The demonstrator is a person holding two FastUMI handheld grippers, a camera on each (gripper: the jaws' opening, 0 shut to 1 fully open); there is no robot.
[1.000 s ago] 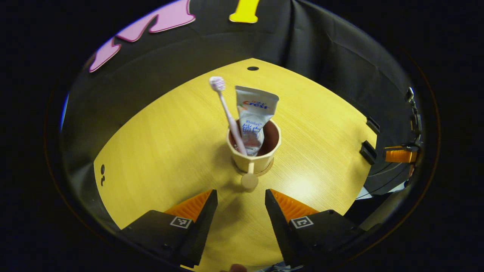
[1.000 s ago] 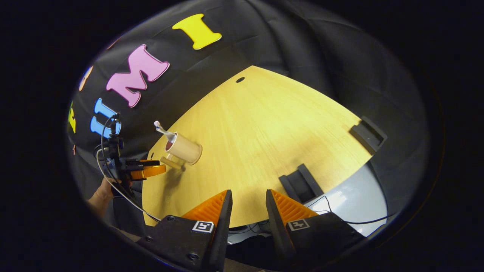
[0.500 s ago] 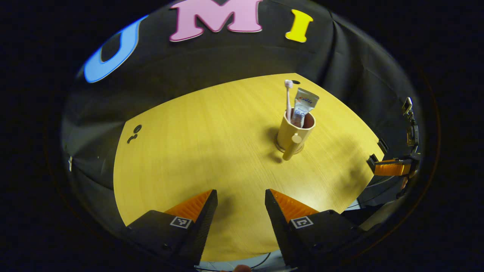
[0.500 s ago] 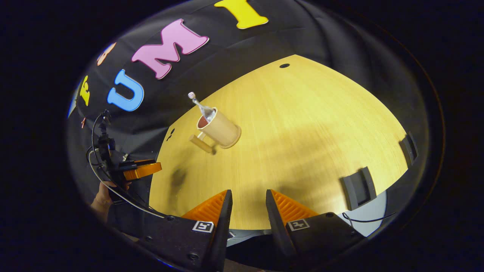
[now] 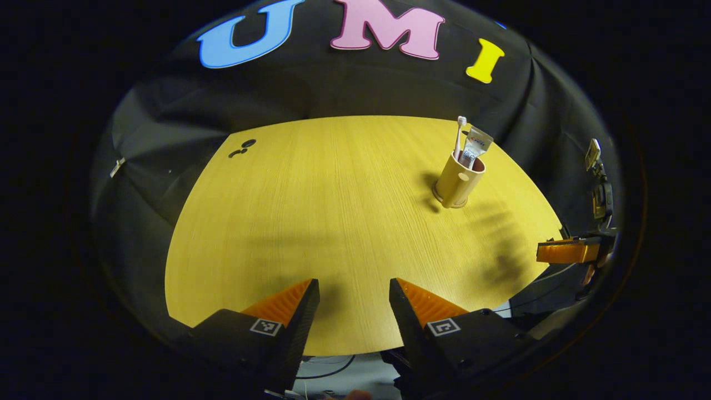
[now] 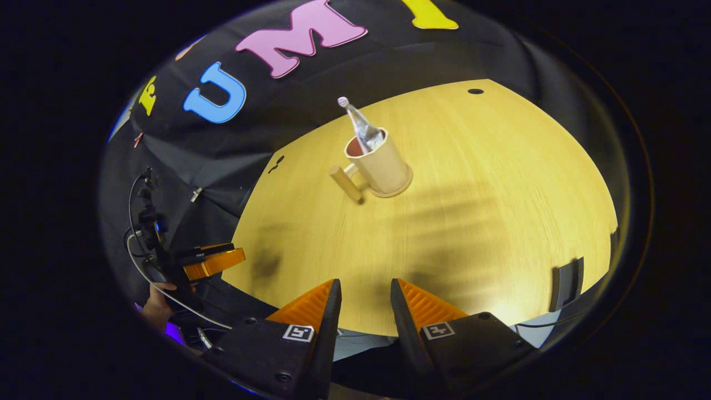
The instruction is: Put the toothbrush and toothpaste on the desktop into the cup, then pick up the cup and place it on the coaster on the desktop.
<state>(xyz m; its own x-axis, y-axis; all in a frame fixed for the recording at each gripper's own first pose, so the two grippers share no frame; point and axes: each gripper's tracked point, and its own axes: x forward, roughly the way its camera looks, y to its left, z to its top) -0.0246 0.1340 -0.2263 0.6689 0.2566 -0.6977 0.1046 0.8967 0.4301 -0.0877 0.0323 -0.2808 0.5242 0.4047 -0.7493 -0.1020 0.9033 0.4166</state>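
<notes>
Cup (image 5: 458, 183) upright on coaster (image 5: 449, 202), far right part of worktop (image 5: 311, 211), toothbrush (image 5: 459, 136) and toothpaste (image 5: 476, 147) standing inside, leaning slightly. Handle sticking out sideways toward near-left in right gripper view, cup (image 6: 380, 165) on coaster (image 6: 395, 191). Left gripper (image 5: 354, 297) back at near worktop edge, jaws wide apart, holding nothing; cup well ahead and to its right. Right gripper (image 6: 364, 297) also at near edge, jaws parted narrowly, empty; cup almost straight ahead, well apart. Looks like task finished, both things in cup, cup seated. No clear next grasp; if any, right gripper lined up better, handle facing left.
</notes>
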